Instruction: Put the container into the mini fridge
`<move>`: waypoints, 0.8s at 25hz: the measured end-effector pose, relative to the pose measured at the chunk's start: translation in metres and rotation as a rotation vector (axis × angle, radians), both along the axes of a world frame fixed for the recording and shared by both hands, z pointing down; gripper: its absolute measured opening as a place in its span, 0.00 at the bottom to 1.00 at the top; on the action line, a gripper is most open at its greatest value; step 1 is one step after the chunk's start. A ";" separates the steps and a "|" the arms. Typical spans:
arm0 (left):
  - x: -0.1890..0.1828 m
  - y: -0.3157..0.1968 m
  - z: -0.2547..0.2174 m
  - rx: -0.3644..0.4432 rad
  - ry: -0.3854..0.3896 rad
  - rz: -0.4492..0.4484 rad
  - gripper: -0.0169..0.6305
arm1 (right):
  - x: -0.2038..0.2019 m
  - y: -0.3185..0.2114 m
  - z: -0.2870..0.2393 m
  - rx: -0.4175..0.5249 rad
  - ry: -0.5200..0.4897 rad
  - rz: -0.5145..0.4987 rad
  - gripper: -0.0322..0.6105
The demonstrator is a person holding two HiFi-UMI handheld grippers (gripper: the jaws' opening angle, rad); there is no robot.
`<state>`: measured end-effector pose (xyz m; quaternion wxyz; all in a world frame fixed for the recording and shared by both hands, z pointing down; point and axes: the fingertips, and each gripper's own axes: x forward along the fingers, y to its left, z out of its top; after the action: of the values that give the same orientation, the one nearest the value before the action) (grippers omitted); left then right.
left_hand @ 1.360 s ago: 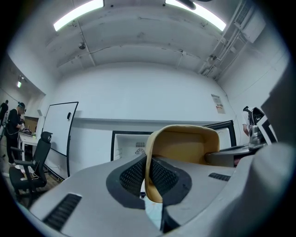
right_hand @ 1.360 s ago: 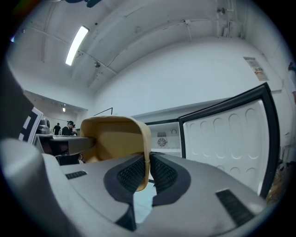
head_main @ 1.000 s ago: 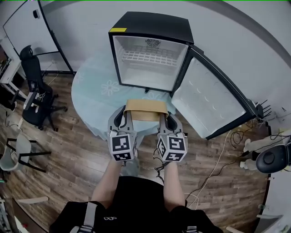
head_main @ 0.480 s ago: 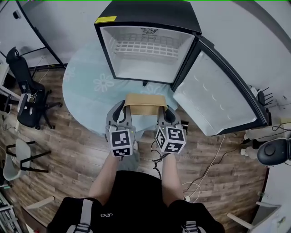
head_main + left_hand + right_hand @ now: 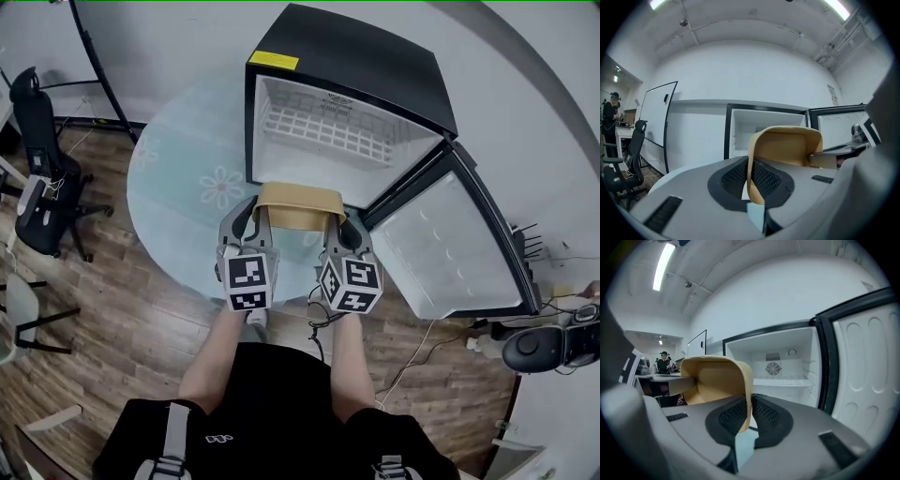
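A big round pale blue surface with flower prints (image 5: 178, 187) holds a black mini fridge with a white inside (image 5: 375, 66). The fridge's white-lined door (image 5: 450, 253) is swung wide open to the right. A white wire shelf (image 5: 319, 127) sits inside the fridge. A tan shallow tray-shaped container (image 5: 300, 204) is held up in the air just in front of the fridge's open mouth, with its open side up. Its long side runs from left to right, and one long edge faces the fridge. The left tongs (image 5: 251, 217) are closed tight on its left short wall. The right tongs (image 5: 342, 230) pinch its right short wall. Their jaws have just opened a tiny bit, with the wall between them.
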<state>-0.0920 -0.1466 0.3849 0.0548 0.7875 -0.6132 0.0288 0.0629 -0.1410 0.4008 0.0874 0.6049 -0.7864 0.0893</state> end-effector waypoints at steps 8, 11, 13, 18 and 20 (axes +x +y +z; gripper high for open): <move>-0.018 -0.028 0.008 -0.030 0.043 0.024 0.05 | -0.019 -0.018 -0.004 0.013 0.035 0.003 0.10; -0.016 -0.032 0.014 -0.042 0.051 0.031 0.05 | -0.016 -0.025 0.001 0.001 0.039 0.008 0.10; -0.015 -0.030 0.026 -0.068 0.048 0.037 0.06 | -0.015 -0.026 0.011 -0.022 0.032 0.018 0.09; -0.036 -0.031 0.056 -0.138 0.062 -0.008 0.06 | -0.036 -0.032 0.038 -0.079 0.042 -0.027 0.09; -0.043 -0.035 0.061 -0.154 0.076 -0.026 0.06 | -0.043 -0.035 0.043 -0.089 0.048 -0.040 0.09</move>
<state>-0.1354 -0.1816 0.4458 0.1386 0.7735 -0.6168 0.0454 0.0197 -0.1763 0.4436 0.1347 0.5865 -0.7914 0.1078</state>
